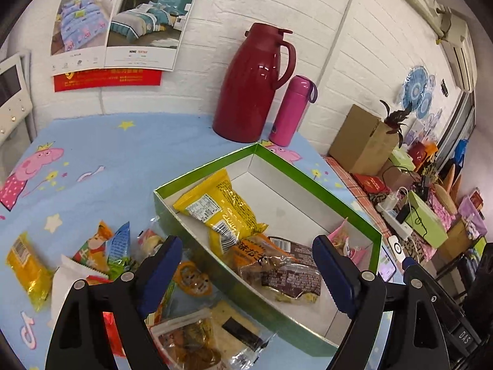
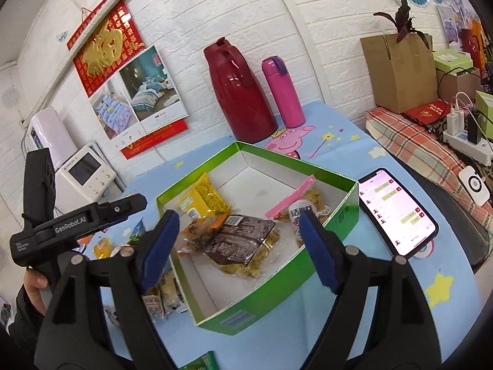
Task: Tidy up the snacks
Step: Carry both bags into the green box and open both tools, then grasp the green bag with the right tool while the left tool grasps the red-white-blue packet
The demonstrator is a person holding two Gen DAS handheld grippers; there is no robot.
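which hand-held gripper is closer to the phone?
Right. The right hand-held gripper hovers open over the green box, with the phone lying just beyond the box's right wall. The left hand-held gripper sits open over the box's left edge, farther away.

**Where the snacks and other things sit**

A box (image 2: pixel 339 215) sits on the table (image 2: pixel 400 293). Four snack packs lie in the box (image 1: pixel 308 182). More snack packs (image 1: pixel 101 246) lie on the table left of it. A phone (image 2: pixel 397 209) lies just beside the box on its right. Behind the box stand a big jug (image 2: pixel 240 92) and a bottle (image 2: pixel 283 92), side by side near the wall (image 2: pixel 215 9).
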